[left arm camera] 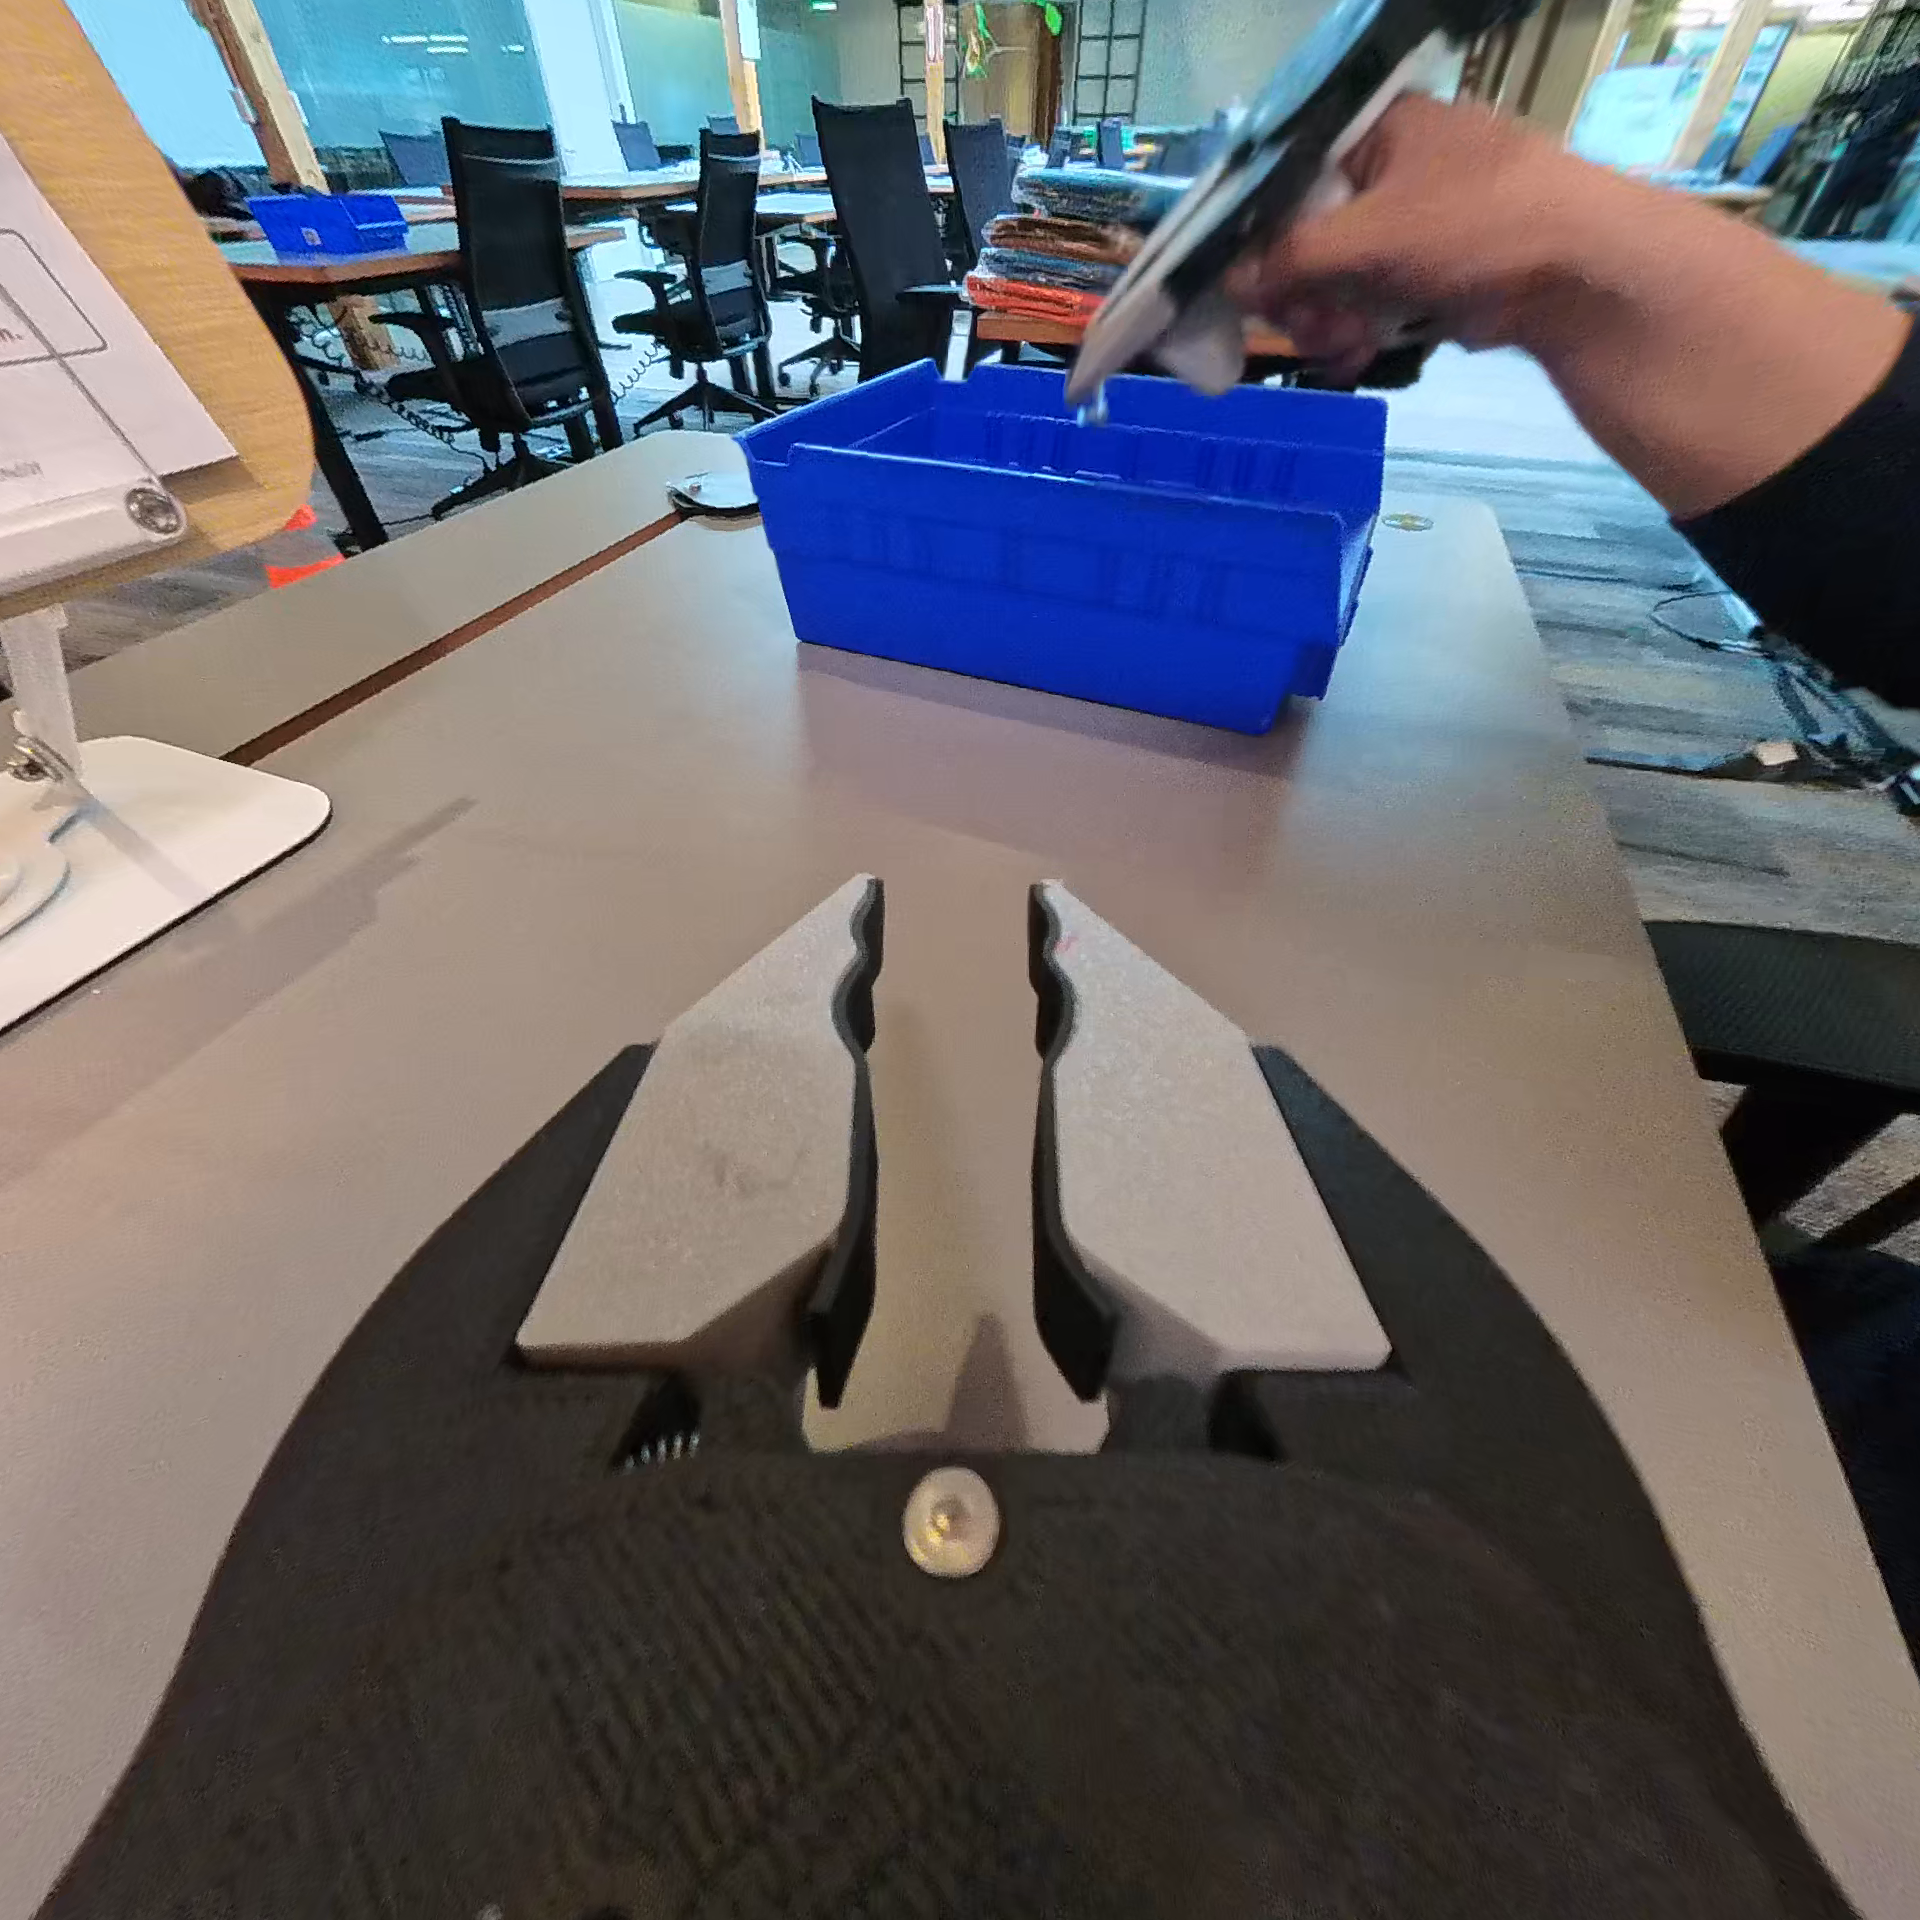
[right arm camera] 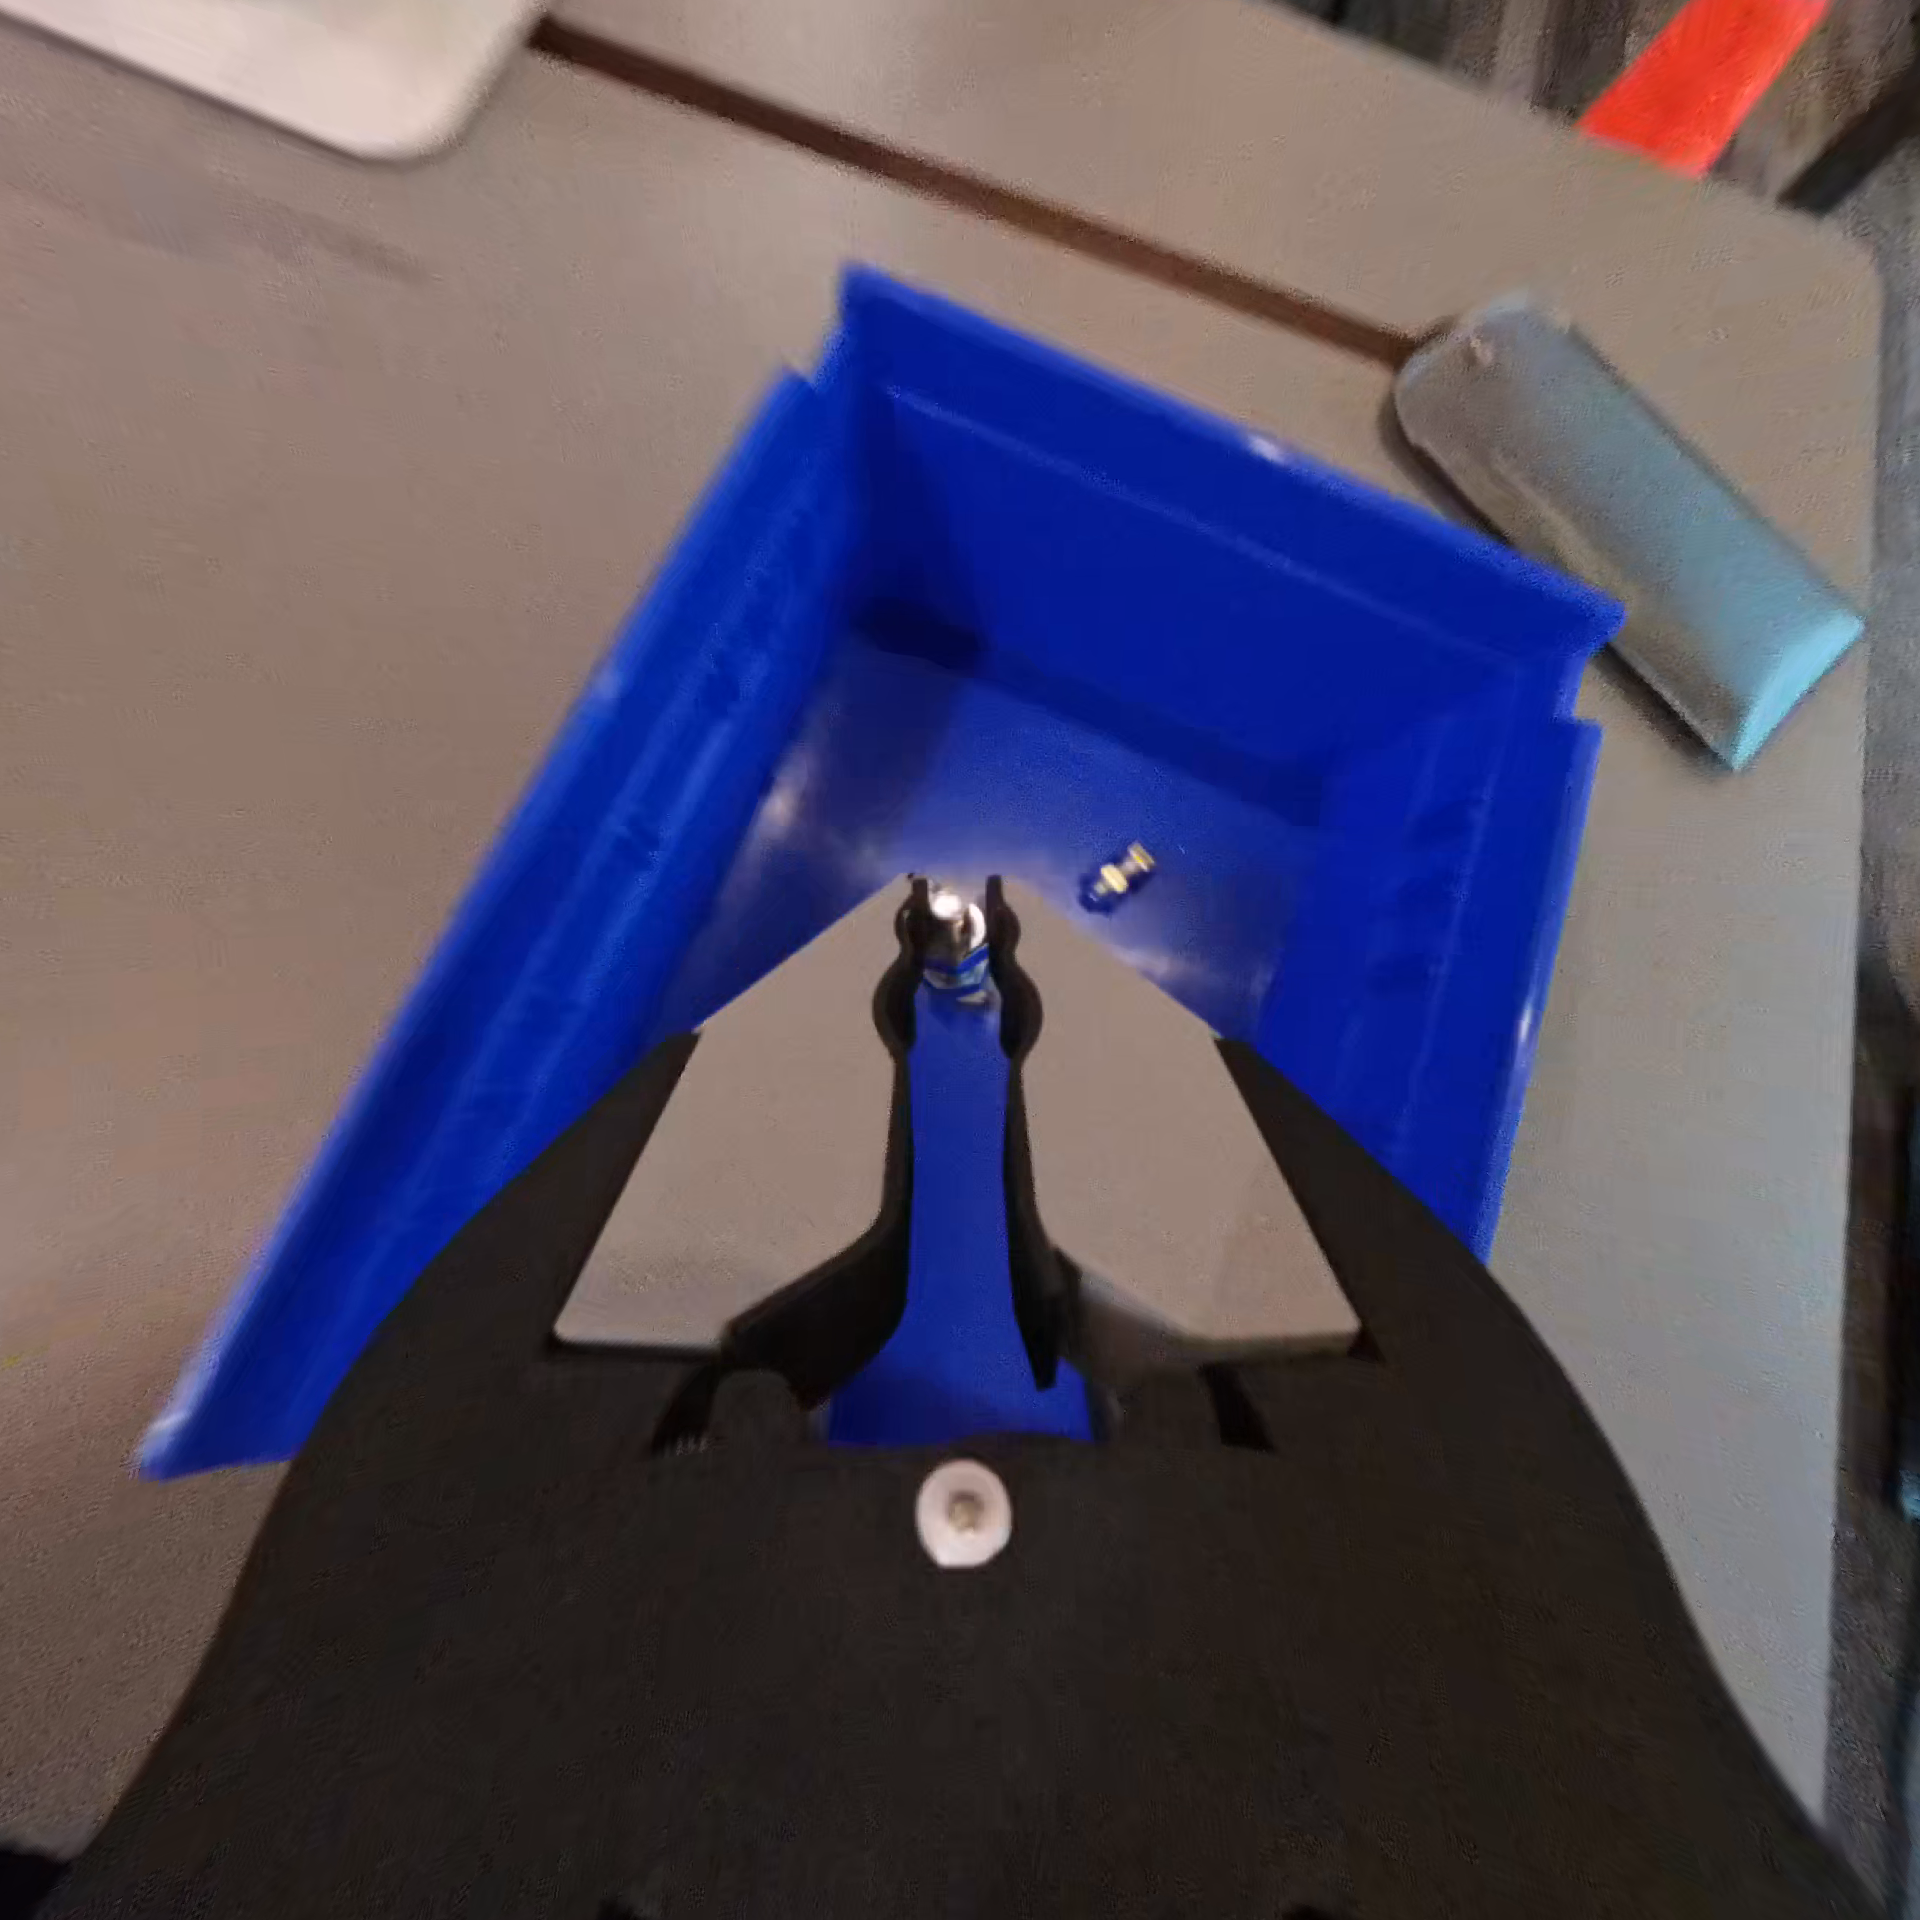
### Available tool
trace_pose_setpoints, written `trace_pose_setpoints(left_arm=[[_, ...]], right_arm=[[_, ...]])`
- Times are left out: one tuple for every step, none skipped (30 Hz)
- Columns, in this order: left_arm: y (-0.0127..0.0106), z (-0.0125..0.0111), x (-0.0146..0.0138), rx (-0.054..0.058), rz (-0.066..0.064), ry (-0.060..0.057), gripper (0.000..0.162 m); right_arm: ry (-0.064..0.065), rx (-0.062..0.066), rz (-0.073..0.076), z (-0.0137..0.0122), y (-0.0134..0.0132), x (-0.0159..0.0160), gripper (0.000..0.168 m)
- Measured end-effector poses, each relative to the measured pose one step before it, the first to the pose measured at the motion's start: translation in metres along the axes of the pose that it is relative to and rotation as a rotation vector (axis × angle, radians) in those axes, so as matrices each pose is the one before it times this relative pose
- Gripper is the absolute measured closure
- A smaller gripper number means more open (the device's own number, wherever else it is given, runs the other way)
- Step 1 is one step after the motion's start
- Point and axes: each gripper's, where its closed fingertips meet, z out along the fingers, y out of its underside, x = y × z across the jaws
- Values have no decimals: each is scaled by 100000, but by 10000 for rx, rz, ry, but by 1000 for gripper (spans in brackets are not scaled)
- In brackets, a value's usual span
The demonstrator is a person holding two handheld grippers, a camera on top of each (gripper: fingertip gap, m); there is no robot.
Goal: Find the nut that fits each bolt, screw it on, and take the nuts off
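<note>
The left gripper [left arm camera: 956,904] hovers low over the grey bench [left arm camera: 582,790], its jaws apart with nothing between them but bare bench top. Off to the left of those jaws stands a white stand base [left arm camera: 156,831] carrying a tilted wooden board [left arm camera: 135,312]. Straight ahead of the jaws, well apart from them, sits the blue bin [left arm camera: 1060,582].

Further right, the right gripper [right arm camera: 957,891] is held over that bin [right arm camera: 582,935], pointing steeply down into it. Its jaws are clamped on a small silver bolt [right arm camera: 951,930], which sits at the very tips; in the left wrist view the same bolt [left arm camera: 1091,407] shows as a small shiny piece at the tip, just above the bin's far rim, with the person's hand [left arm camera: 1455,229] behind. Whether a nut is on it is too blurred to tell. Just right of the jaws and a little beyond, a second small fastener [right arm camera: 1114,881] lies on the bin floor. Outside the bin, far to the right of the jaws, a grey oblong object [right arm camera: 1621,561] rests on the bench [right arm camera: 312,436].
</note>
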Motion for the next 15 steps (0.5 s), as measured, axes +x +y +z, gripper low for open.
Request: trace_pose_setpoints(left_arm=[[42, 31, -42, -15, 95, -81, 137], [93, 16, -93, -13, 78, -85, 137], [190, 27, -116, -76, 37, -75, 137], [238, 15, -127, -96, 17, -73, 137], [163, -2, -81, -49, 16, -51, 137], [122, -31, -66, -18, -10, -50, 137], [84, -25, -19, -12, -34, -20, 137], [56, -8, 6, -10, -13, 3, 137], [58, 17, -74, -24, 11, -25, 137], [68, 44, -106, -29, 8, -34, 137], [106, 80, -60, -49, -25, 13, 137], [131, 81, 2, -54, -52, 44, 137], [134, 89, 18, -68, -61, 38, 136], [84, 71, 76, -60, -30, 45, 135], [56, 43, 102, -49, 28, 20, 134]], right_arm=[[411, -712, 43, 1791, 1926, 1253, 159], [272, -585, -73, 1785, 1460, 812, 160], [209, -244, -34, 1346, 704, 570, 160], [151, -105, 98, 703, 358, 550, 158], [180, -5, 152, 190, -71, 592, 152], [166, 245, 158, -561, -656, 476, 147], [-4, 623, 98, -1251, -1361, 2, 147], [-190, 878, 47, -1682, -1880, -539, 149], [-364, 937, 54, -1796, -2114, -1112, 150], [-625, 947, 88, -1650, -2225, -1860, 150], [-955, 894, 69, -1310, -2156, -2756, 149], [-1133, 673, 11, -749, -1762, -3358, 146], [-1138, 356, -34, -74, -1121, -3587, 142], [-1101, 118, -113, 604, -514, -3578, 136], [-974, -30, -190, 1198, 31, -3288, 132]])
